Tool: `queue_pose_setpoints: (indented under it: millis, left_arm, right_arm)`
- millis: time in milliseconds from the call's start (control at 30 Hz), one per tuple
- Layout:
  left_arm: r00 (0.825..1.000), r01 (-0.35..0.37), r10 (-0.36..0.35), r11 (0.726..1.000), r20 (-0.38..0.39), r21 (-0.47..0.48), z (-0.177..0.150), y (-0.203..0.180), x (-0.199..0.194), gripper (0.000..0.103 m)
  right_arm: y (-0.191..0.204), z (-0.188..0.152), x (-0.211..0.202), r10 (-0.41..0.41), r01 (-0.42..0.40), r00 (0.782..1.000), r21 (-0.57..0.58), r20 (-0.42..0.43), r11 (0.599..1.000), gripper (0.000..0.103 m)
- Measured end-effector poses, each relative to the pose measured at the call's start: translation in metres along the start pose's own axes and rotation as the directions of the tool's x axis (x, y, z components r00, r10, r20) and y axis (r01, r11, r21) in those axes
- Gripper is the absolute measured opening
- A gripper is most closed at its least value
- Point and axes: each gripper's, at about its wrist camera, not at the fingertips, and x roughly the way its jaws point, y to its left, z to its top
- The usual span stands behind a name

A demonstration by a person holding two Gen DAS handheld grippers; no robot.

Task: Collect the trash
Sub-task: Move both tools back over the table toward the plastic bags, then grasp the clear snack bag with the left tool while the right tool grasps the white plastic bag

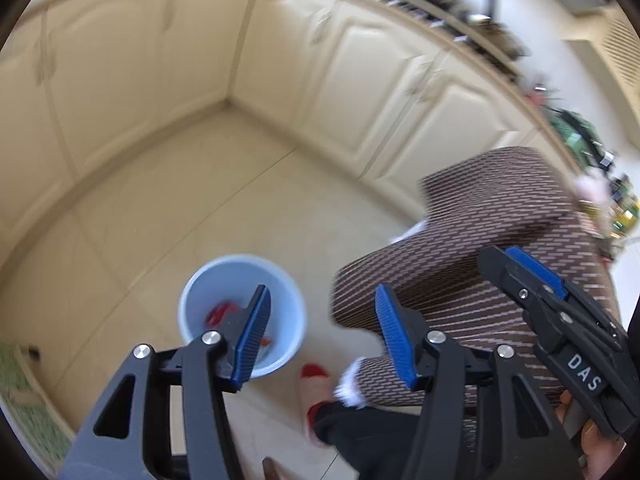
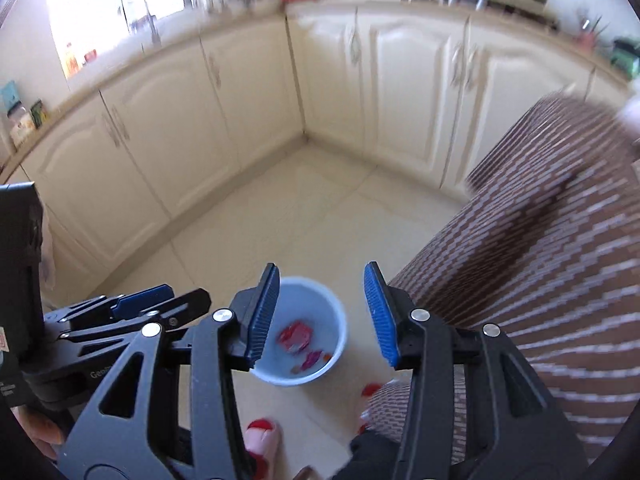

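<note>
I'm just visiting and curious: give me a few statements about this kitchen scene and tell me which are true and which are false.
1. The light blue bucket stands on the tiled floor. True.
2. The bucket is empty. False: red and pink scraps lie at its bottom.
3. The right gripper is clamped on a wrapper. False: its jaws stand apart with nothing between them.
4. The left gripper is open and holds nothing. True.
5. The cabinet doors behind the bucket are shut. True.

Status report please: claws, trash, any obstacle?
Left claw open, empty. Right claw open, empty. Red wrappers inside pale blue plastic bucket. Nothing blocking.
</note>
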Motion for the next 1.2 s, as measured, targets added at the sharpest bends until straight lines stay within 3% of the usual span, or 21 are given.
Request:
queue_pose_setpoints:
  millis: [100,233,433,600,700,800,933,1067,1133,1167,1200]
  left_arm:
    - [0.996,0.071,-0.074,0.995,0.050,0.065,0.008,-0.050,-0.027,0.064]
    - [0.984,0.156,-0.168,0.975,0.065,0.157,0.014,-0.124,-0.044,0.065]
    - [0.977,0.187,-0.210,0.928,0.039,0.323,0.013,-0.222,-0.041,0.065]
    - [0.977,0.202,-0.213,0.892,-0.016,0.404,0.011,-0.280,-0.015,0.065]
    - [0.975,0.216,-0.221,0.885,-0.037,0.411,0.014,-0.302,0.002,0.065]
    - [0.964,0.259,-0.261,0.891,-0.047,0.373,0.024,-0.317,0.016,0.065]
    - [0.967,0.253,-0.246,0.921,-0.062,0.295,0.040,-0.335,0.040,0.065]
    - [0.966,0.257,-0.249,0.923,-0.064,0.286,0.047,-0.352,0.055,0.065]
    - [0.969,0.249,-0.236,0.925,-0.079,0.288,0.050,-0.361,0.066,0.057]
    - [0.966,0.259,-0.242,0.922,-0.093,0.288,0.050,-0.362,0.069,0.040]
    - [0.962,0.272,-0.251,0.918,-0.110,0.287,0.051,-0.364,0.072,0.031]
  right_arm:
    - [-0.022,0.008,-0.050,-0.025,0.024,0.996,0.006,0.087,1.000,0.044]
    - [-0.063,0.011,-0.119,-0.103,0.097,0.975,0.042,0.196,0.994,0.045]
    - [-0.147,0.005,-0.177,-0.244,0.220,0.939,0.125,0.241,0.968,0.047]
    - [-0.207,0.000,-0.181,-0.310,0.275,0.931,0.185,0.196,0.943,0.047]
    - [-0.236,-0.003,-0.180,-0.333,0.293,0.927,0.221,0.172,0.930,0.047]
    - [-0.252,-0.012,-0.176,-0.339,0.295,0.928,0.245,0.157,0.923,0.047]
    - [-0.265,-0.013,-0.169,-0.324,0.282,0.937,0.262,0.133,0.923,0.047]
    - [-0.268,-0.010,-0.160,-0.298,0.262,0.948,0.255,0.113,0.931,0.047]
    - [-0.269,-0.009,-0.157,-0.292,0.260,0.951,0.246,0.106,0.934,0.047]
    - [-0.270,-0.009,-0.156,-0.287,0.256,0.952,0.245,0.103,0.935,0.047]
    - [-0.271,-0.008,-0.155,-0.285,0.254,0.953,0.247,0.100,0.935,0.047]
